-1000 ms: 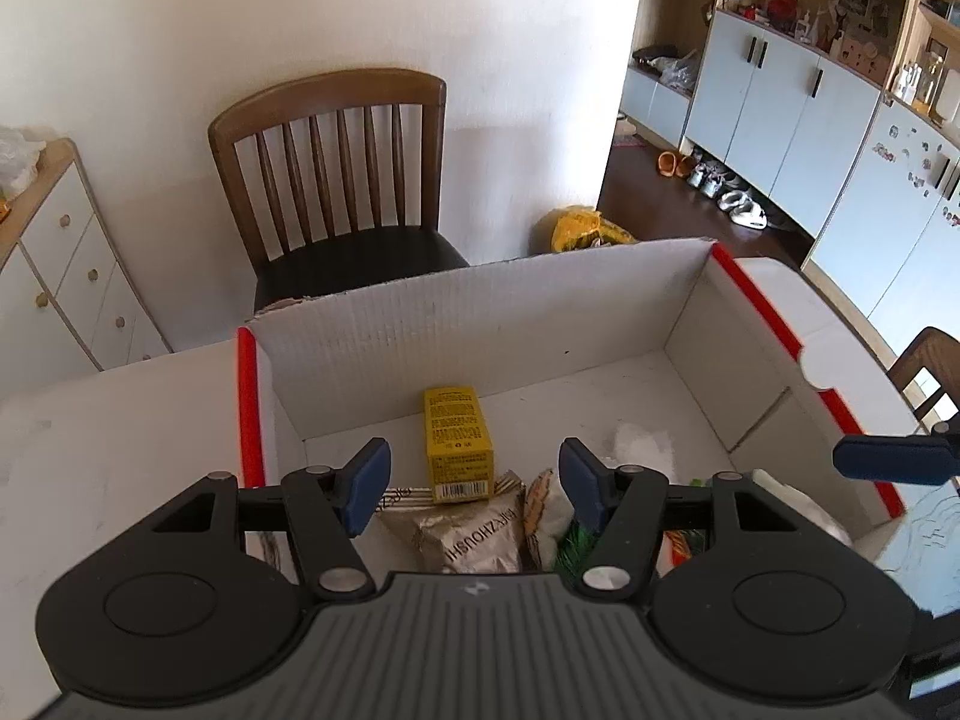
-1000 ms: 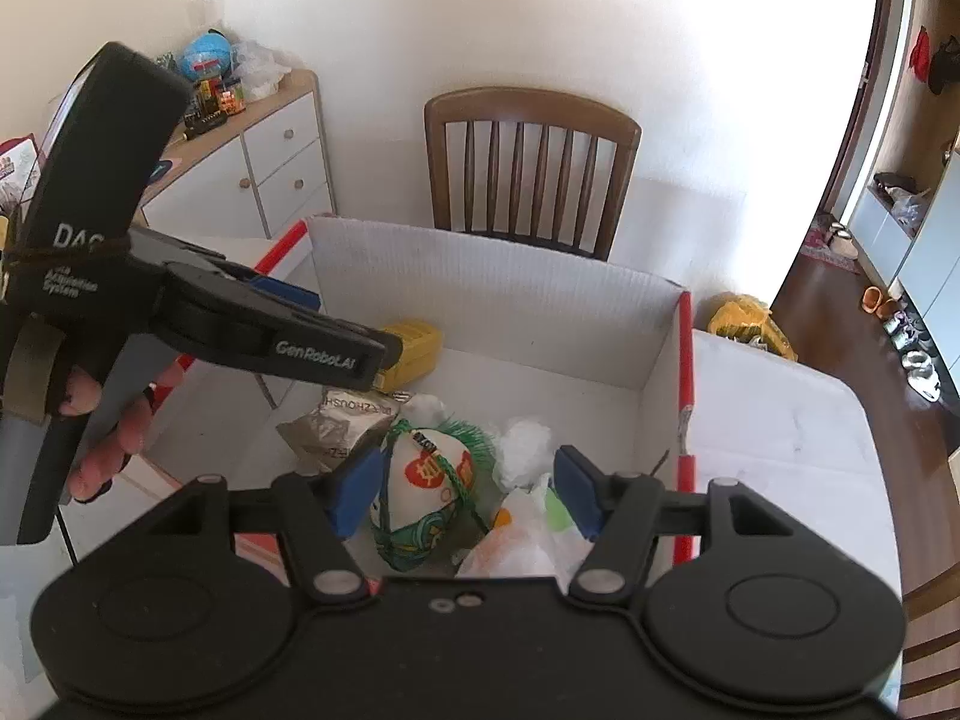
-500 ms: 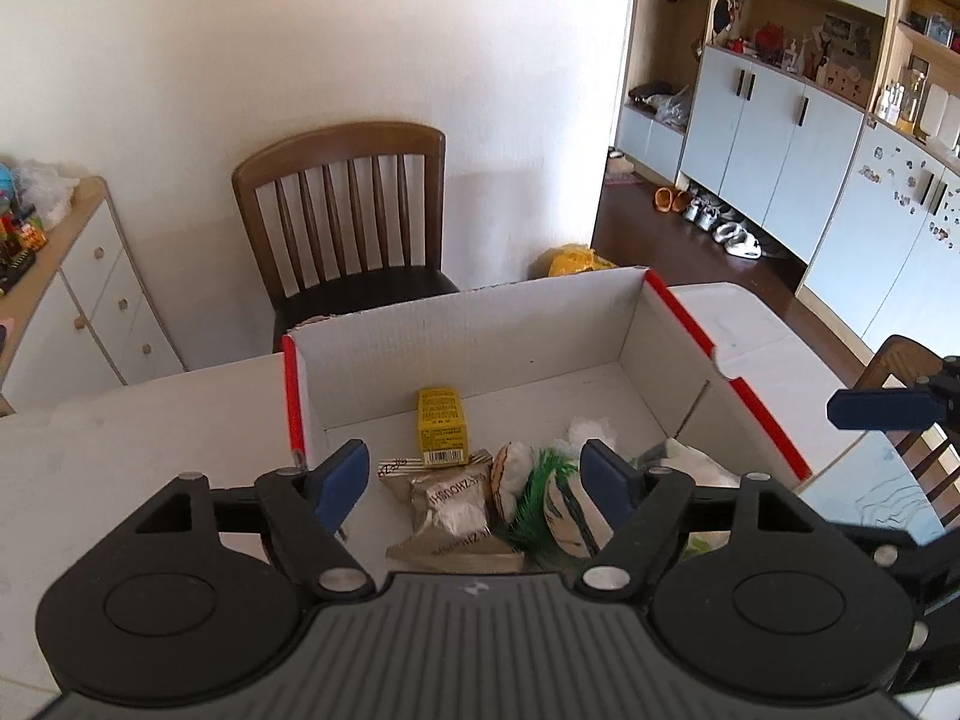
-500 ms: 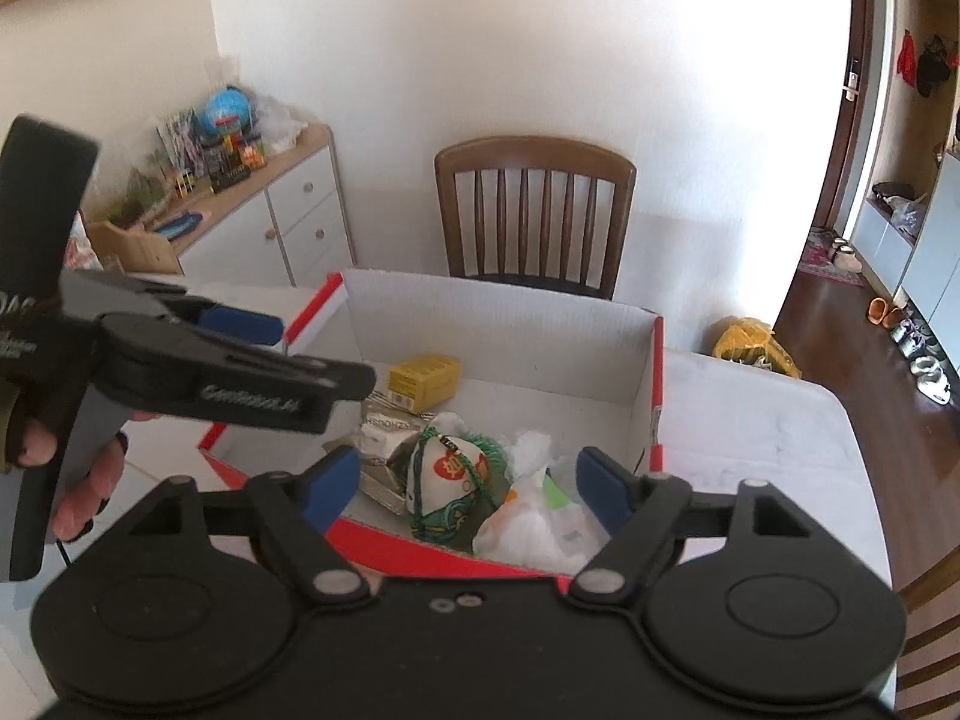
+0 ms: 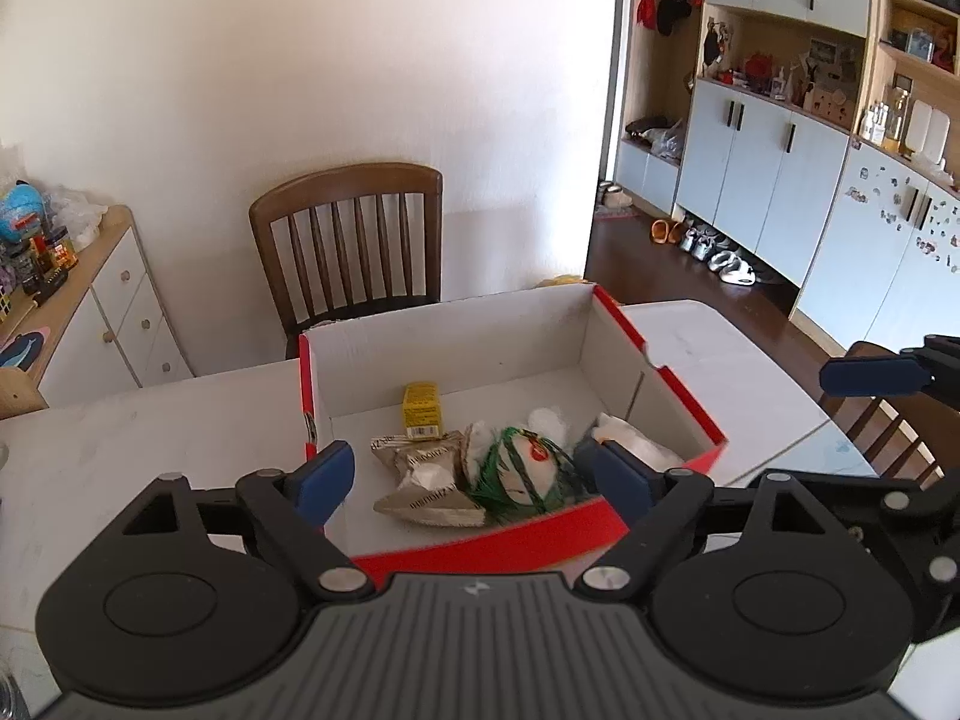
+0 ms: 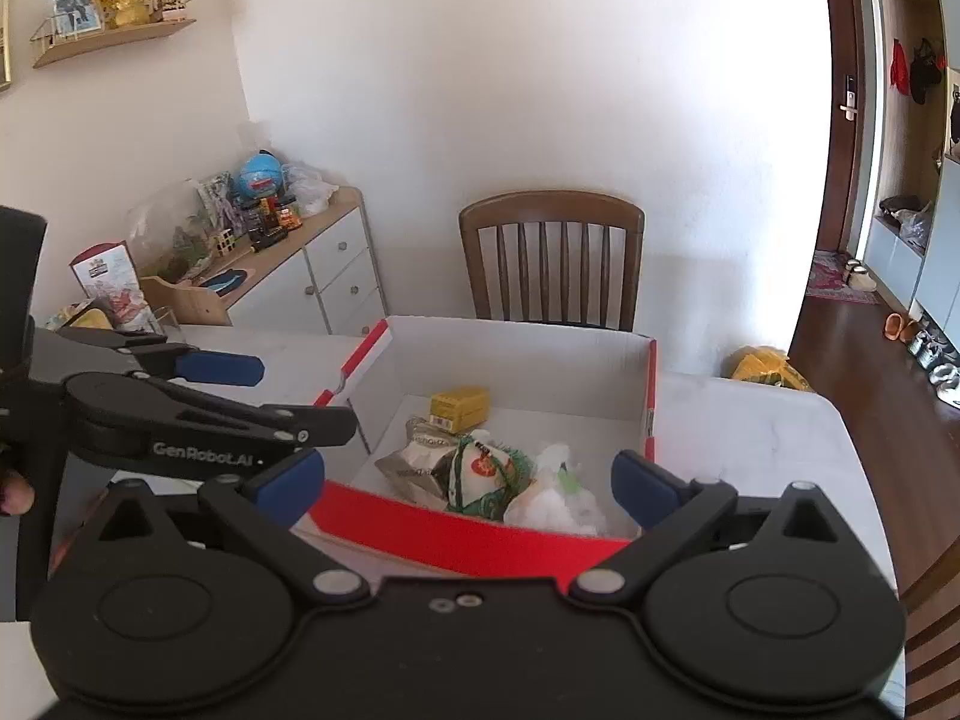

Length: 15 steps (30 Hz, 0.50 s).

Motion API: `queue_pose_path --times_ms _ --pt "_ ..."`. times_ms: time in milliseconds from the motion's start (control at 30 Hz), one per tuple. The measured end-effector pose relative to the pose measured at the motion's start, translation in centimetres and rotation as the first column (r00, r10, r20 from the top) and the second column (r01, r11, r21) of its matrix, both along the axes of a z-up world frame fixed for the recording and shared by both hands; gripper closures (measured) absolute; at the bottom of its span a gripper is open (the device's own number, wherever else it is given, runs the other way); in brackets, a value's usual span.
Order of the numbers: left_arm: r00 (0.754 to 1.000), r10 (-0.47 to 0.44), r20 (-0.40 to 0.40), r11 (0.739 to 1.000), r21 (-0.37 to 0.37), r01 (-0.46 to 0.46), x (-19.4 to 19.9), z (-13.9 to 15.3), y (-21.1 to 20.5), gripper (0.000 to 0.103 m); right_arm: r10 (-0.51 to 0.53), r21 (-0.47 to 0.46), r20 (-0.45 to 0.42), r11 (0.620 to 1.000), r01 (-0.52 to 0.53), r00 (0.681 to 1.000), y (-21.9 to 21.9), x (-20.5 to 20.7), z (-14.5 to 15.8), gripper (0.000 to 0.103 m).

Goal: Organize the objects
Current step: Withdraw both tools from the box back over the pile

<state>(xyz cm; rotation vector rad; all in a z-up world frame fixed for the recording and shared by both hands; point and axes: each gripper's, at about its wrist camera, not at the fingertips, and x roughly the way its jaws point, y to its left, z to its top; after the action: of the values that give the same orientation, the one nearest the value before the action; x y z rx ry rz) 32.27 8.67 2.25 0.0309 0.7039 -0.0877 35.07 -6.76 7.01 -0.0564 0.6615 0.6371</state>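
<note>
Left wrist view: left gripper wide, jaws just opened, nothing between; held back over box, likely after a drop. Inside near front: yellow carton, silver pouch, green-netted ball.

Right wrist view: right gripper fully spread, just opened, empty. Same items grouped, white bag at right.

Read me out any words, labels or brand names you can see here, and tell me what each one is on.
"GenRobot.AI" on the left gripper, seen from the right wrist.
Silver foil packet in the box: printed letters, not legible.
Yellow carton: barcode label, too small to read.
Sideboard items: print too blurred.
</note>
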Motion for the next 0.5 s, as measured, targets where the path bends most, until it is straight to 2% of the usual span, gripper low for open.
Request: queue_pose_path --times_ms 200,400,500 --pt "0.999 0.007 0.035 1.0 -0.021 -0.006 -2.8 1.3 -0.8 0.006 0.025 0.026 0.014 0.999 -0.026 1.0 -1.0 -1.8 0.7 0.001" --pt "0.997 0.025 0.074 1.0 0.004 -0.025 -5.3 1.9 -1.6 0.001 0.057 0.032 0.042 0.998 -0.058 0.998 -1.7 -3.8 1.1 0.001" --pt "0.996 0.037 0.087 0.999 -0.013 -0.036 -6.5 2.0 -1.6 0.0 0.072 0.035 0.047 0.997 -0.074 0.996 -2.0 -4.7 1.2 0.001"
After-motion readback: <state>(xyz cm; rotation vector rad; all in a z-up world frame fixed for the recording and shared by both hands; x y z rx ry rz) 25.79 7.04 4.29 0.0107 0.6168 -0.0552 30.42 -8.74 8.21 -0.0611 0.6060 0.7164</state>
